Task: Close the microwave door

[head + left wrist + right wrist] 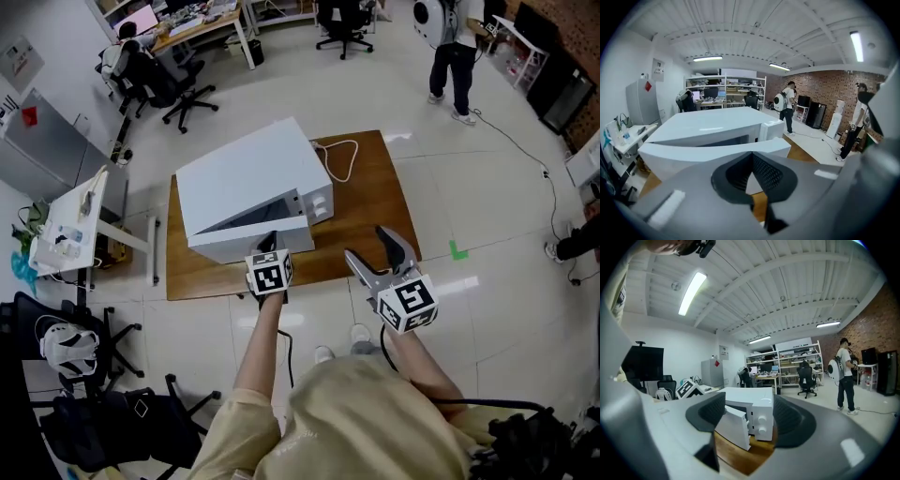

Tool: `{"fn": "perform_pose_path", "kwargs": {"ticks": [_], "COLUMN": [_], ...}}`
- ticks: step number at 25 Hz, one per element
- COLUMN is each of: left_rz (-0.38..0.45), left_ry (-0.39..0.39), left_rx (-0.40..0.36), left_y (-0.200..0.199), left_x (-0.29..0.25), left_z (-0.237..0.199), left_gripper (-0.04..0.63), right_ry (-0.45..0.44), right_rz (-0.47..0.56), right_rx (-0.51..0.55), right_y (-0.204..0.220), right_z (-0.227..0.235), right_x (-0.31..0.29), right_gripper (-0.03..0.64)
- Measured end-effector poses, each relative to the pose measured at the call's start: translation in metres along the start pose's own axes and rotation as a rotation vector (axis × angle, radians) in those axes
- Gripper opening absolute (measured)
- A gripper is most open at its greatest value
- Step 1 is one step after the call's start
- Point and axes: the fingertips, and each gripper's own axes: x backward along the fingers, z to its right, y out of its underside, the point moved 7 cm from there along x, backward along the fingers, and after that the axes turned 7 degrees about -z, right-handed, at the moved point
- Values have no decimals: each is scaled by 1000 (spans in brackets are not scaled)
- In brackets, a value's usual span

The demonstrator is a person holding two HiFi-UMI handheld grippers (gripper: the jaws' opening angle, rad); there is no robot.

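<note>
A white microwave (248,173) stands on a low wooden table (375,192). Its door (246,242) hangs partly open, with a dark wedge of gap above it. My left gripper (268,240) is shut with nothing in it, its tip right at the door's front face; whether it touches I cannot tell. In the left gripper view the door (712,152) fills the space just beyond the meeting jaws (752,153). My right gripper (364,242) stands open over the table's near right corner. In the right gripper view, the microwave (761,413) and its door (733,427) show between the right gripper's (750,420) spread jaws.
A white power cord (342,155) loops on the table behind the microwave. A small white side table (75,220) stands to the left, and office chairs (183,89) are further back. A person (455,47) stands at the far right. Black chairs (75,361) crowd the lower left.
</note>
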Motion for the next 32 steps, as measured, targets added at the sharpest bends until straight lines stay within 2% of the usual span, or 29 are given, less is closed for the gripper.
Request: {"fn": "perform_pose_path", "kwargs": {"ticks": [5, 10, 14, 17, 21, 23, 25, 28, 30, 32], "left_rz": [10, 77, 78, 90, 97, 103, 170, 312, 398, 473], "left_ry": [-59, -128, -156, -189, -188, -230, -247, -219, -182, -129], "left_rx": [-127, -214, -204, -249, -249, -260, -256, -196, -148, -98], "left_y": [-40, -48, -55, -54, -39, -28, -16, -9, -10, -13], "left_x": [-38, -44, -45, -47, -53, -43, -20, 30, 69, 106], "left_z": [-29, -36, -37, -36, -24, -24, -24, -12, 1, 15], "left_gripper": [2, 2, 2, 0, 0, 2, 2, 3, 8, 52], "right_ry": [31, 78, 84, 66, 47, 34, 13, -30, -63, -82], "right_rz": [-21, -42, -45, -44, -39, -28, -13, 10, 28, 45], "right_rx": [0, -22, -23, -18, -20, -18, -11, 2, 8, 13], "right_y": [-7, -11, -19, -19, -5, 0, 4, 8, 9, 10], "right_z": [3, 15, 13, 8, 14, 8, -1, -9, -13, -13], "right_x": [-7, -11, -14, -17, -7, -1, 4, 11, 15, 16], "right_gripper": [308, 308, 308, 308, 308, 308, 308, 308, 308, 307]}}
